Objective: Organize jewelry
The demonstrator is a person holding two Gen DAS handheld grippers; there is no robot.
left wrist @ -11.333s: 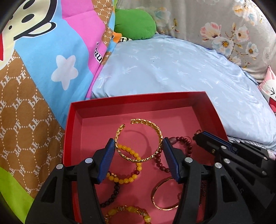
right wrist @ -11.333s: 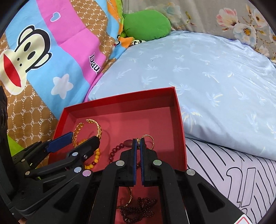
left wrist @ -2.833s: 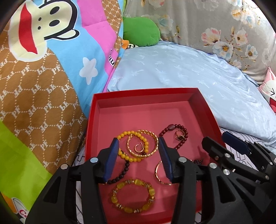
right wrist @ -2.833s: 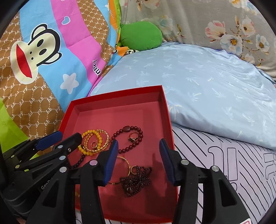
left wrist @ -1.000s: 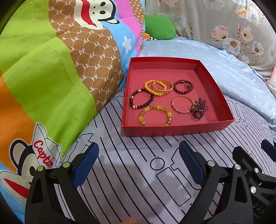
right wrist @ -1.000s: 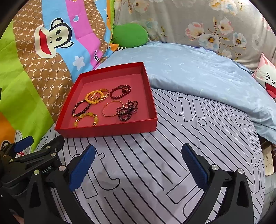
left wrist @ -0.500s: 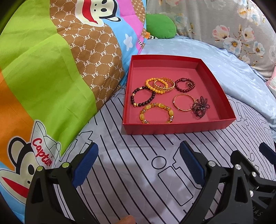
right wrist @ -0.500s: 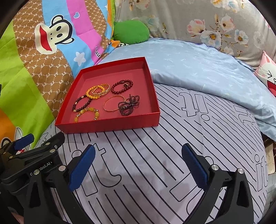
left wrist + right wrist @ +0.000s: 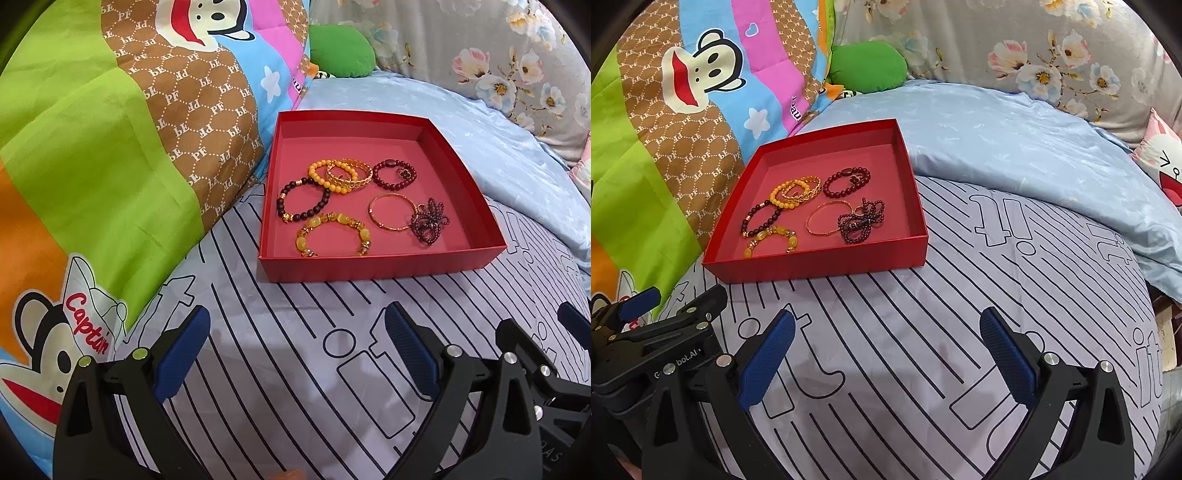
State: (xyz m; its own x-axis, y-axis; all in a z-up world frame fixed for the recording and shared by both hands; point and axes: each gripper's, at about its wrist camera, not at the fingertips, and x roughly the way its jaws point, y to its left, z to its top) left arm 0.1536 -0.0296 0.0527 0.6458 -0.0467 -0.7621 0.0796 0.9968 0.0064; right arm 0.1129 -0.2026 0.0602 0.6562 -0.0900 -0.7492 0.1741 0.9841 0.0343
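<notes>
A red box [image 9: 380, 267] [image 9: 812, 267] sits on the striped bedsheet and holds several pieces of jewelry. Among them are a yellow bead bracelet [image 9: 325, 177], a gold cuff [image 9: 354, 173], a dark bead bracelet [image 9: 303, 201], a chunky amber bracelet [image 9: 332, 232], a thin gold bangle [image 9: 391, 212], a red bead bracelet [image 9: 393, 173] and a bunched dark red strand [image 9: 428, 221]. My left gripper [image 9: 295, 347] is wide open and empty, well short of the box. My right gripper [image 9: 886, 347] is wide open and empty, near the box's front right.
A cartoon monkey quilt [image 9: 110, 147] rises on the left. A light blue pillow [image 9: 1015, 147] lies behind and right of the box. A green cushion [image 9: 868, 66] and floral fabric [image 9: 1034, 48] are at the back. The bed edge [image 9: 1160, 314] drops off at right.
Both grippers released jewelry into the box, then pulled back and opened wide. Over the last second they have edged slightly closer to the box.
</notes>
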